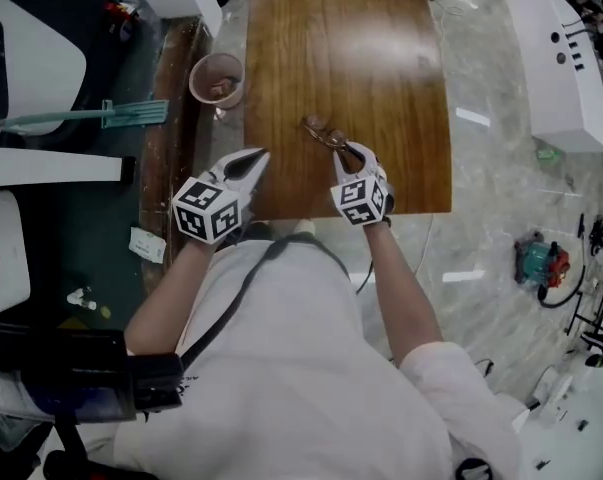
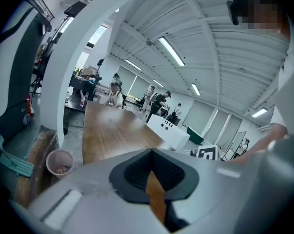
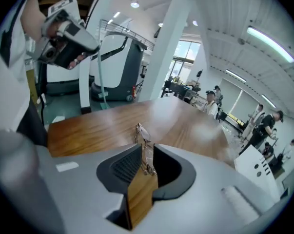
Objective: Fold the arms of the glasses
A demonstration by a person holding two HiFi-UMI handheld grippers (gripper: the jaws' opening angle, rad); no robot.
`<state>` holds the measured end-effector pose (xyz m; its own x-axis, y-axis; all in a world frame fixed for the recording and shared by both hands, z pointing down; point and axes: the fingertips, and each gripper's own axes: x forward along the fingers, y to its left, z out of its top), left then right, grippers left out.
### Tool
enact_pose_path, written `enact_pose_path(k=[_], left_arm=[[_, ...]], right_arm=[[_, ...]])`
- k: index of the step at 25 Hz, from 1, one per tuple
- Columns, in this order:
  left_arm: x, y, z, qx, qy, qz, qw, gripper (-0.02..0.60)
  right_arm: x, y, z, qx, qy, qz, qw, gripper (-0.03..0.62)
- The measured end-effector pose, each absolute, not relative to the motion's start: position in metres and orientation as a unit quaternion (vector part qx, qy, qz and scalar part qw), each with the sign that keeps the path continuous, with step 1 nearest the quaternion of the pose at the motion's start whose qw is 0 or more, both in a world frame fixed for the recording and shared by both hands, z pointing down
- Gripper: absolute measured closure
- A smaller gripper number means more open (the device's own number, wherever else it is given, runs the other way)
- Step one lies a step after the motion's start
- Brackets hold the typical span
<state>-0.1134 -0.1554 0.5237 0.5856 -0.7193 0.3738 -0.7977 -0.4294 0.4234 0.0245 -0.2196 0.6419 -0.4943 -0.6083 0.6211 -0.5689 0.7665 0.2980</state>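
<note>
1. Head view: a person in a white top stands at the near end of a wooden table (image 1: 361, 58), holding a gripper in each hand.
2. The left gripper (image 1: 253, 158) sits at 9 o'clock of the right gripper (image 1: 353, 154), with its tips just inside the table's left edge. The left gripper view shows its jaws closed together, with only a thin slit of wood grain visible between them and nothing in their grasp.
3. The right gripper's jaws stand parted, and the glasses (image 3: 143, 140) are upright in the gap. The thin frame runs close along one pad but is not clamped.
4. Seen from the head view, the glasses reach out past the jaw tips toward 11 o'clock, above the tabletop. Whether their arms are folded cannot be made out.
5. A pinkish bin (image 1: 217, 78) stands beside the table's left edge, at 11 o'clock of the left gripper.
</note>
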Motion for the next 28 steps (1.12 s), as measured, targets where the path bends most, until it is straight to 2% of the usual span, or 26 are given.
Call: enact_pose_path(k=[2, 6, 11, 18, 28], left_arm=[[-0.103, -0.16, 0.517, 0.854, -0.434, 0.069, 0.277, 0.575], [-0.081, -0.165, 0.504, 0.872, -0.405, 0.063, 0.268, 0.575], [-0.057, -0.169, 0.491, 0.89, -0.371, 0.062, 0.258, 0.575], [-0.035, -0.167, 0.479, 0.906, -0.339, 0.064, 0.245, 0.575], [-0.035, -0.17, 0.476, 0.907, -0.337, 0.063, 0.244, 0.576]], right_arm=[[0.034, -0.21, 0.623, 0.373, -0.868, 0.014, 0.328, 0.542], [0.049, -0.19, 0.578, 0.421, -0.876, 0.116, 0.205, 0.582], [0.062, -0.172, 0.531, 0.458, -0.868, 0.152, 0.116, 0.585], [0.074, -0.155, 0.499, 0.474, -0.864, 0.151, 0.08, 0.586], [0.069, -0.157, 0.495, 0.466, -0.868, 0.147, 0.087, 0.586]])
